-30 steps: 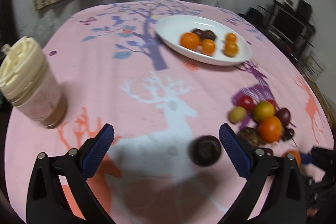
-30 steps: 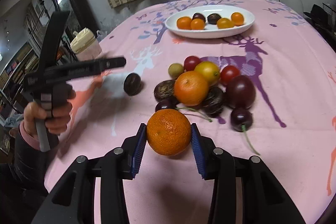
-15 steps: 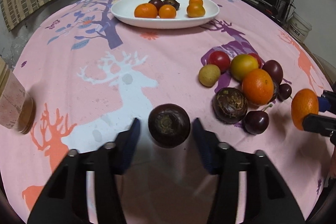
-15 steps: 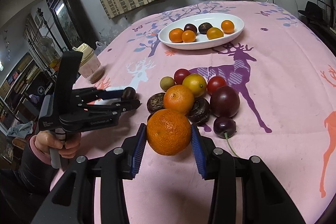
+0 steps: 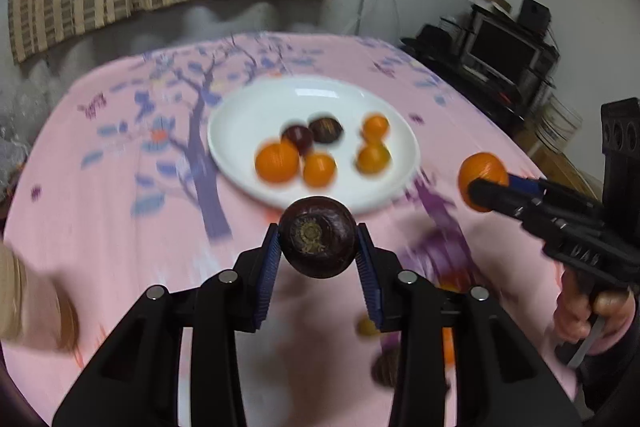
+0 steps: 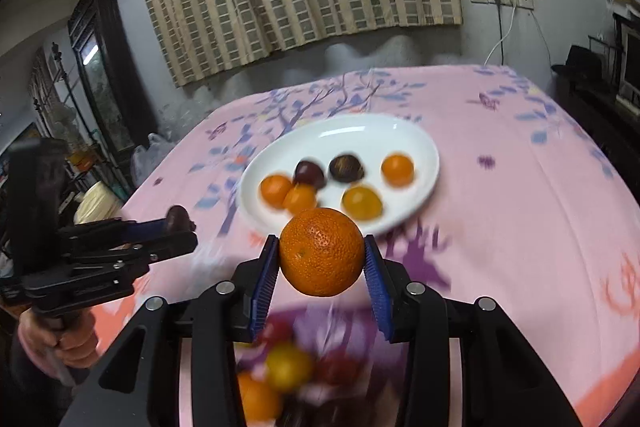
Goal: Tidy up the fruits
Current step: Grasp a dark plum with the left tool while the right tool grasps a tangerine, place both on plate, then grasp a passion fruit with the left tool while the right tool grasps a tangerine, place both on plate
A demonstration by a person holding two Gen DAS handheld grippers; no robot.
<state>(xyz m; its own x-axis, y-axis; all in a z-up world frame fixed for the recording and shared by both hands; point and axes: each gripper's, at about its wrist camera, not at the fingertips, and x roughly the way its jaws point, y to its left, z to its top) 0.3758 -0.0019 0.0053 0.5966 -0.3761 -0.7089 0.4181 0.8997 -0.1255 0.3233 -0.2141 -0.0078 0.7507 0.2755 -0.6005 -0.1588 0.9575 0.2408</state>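
Observation:
My left gripper [image 5: 318,259] is shut on a dark brown passion fruit [image 5: 318,241] and holds it in the air, short of the white plate [image 5: 248,115]. My right gripper [image 6: 322,269] is shut on an orange [image 6: 322,257], also lifted, in front of the same plate [image 6: 424,143]. The plate holds several small oranges and dark fruits. The right gripper with its orange [image 5: 482,173] shows at the right of the left wrist view. The left gripper with the dark fruit [image 6: 178,219] shows at the left of the right wrist view.
A pile of loose fruits [image 6: 288,367] lies blurred on the pink tablecloth [image 6: 520,207] below the right gripper. A cream-lidded jar [image 6: 96,205] stands at the table's left edge. A TV stand [image 5: 508,55] is beyond the table.
The left gripper has shut on the passion fruit and lifted it off the cloth. Both grippers have risen and moved toward the plate with their fruits.

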